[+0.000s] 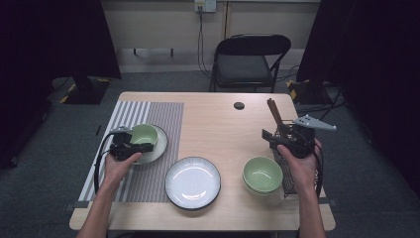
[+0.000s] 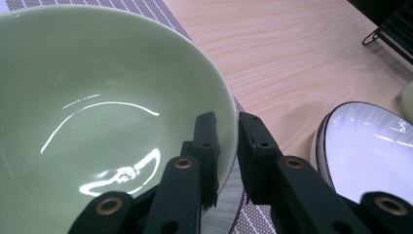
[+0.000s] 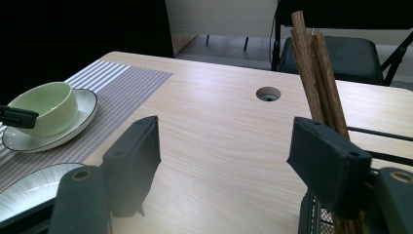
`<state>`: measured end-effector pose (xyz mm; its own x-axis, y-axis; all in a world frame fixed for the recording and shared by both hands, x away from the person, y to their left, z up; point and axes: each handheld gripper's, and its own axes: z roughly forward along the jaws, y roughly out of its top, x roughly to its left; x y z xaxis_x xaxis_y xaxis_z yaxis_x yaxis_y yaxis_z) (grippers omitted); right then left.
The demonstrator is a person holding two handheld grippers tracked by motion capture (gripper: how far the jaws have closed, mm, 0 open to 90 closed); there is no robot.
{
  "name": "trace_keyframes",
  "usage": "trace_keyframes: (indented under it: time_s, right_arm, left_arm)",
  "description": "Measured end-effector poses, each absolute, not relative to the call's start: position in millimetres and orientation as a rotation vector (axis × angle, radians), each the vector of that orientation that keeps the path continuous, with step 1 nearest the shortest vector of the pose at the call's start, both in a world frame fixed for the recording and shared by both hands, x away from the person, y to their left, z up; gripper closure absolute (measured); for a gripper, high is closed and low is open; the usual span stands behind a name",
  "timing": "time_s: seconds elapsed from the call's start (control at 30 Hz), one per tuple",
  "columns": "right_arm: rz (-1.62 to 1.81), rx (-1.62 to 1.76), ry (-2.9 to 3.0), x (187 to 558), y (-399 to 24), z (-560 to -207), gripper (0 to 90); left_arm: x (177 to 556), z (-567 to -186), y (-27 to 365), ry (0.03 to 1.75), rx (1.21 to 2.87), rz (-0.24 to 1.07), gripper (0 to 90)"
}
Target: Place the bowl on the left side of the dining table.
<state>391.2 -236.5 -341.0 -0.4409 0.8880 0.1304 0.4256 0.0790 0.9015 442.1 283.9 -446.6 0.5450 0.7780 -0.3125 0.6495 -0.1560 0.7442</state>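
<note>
The wire basket (image 1: pixel 286 163) sits mostly hidden behind the right hand (image 1: pixel 302 161).

Green bowls: three — one (image 1: pixel 144 134) left of centre on a plate, two stacked (image 1: pixel 262 174) lower right. Plates: two (image 1: pixel 159 145) (image 1: pixel 192 182). Striped placemat (image 1: pixel 148 114): one. Wire rack (image 1: pixel 286 163): one. Chair (image 1: pixel 250 58): one, top centre.

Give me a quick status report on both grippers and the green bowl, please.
Left gripper fingers straddling rim of green bowl on plate, pinching it. Right gripper open, empty, beside chopsticks. Nothing in the way.
</note>
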Motion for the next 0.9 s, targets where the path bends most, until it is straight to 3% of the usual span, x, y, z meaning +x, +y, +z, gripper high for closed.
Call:
trace_keyframes:
  time_s: [0.5,0.7,0.9]
  right_arm:
    - [1.329,1.292,1.914,392,-234,-342,26.8]
    - [1.333,1.3,1.907,392,-237,-342,26.8]
    - [1.333,1.3,1.902,391,-238,-341,27.0]
  left_arm:
    - [445,-446,285,1.152,1.851,0.166,80.5]
    - [440,-440,280,1.123,1.85,0.181,69.1]
    - [428,-428,282,1.077,1.824,0.214,65.5]
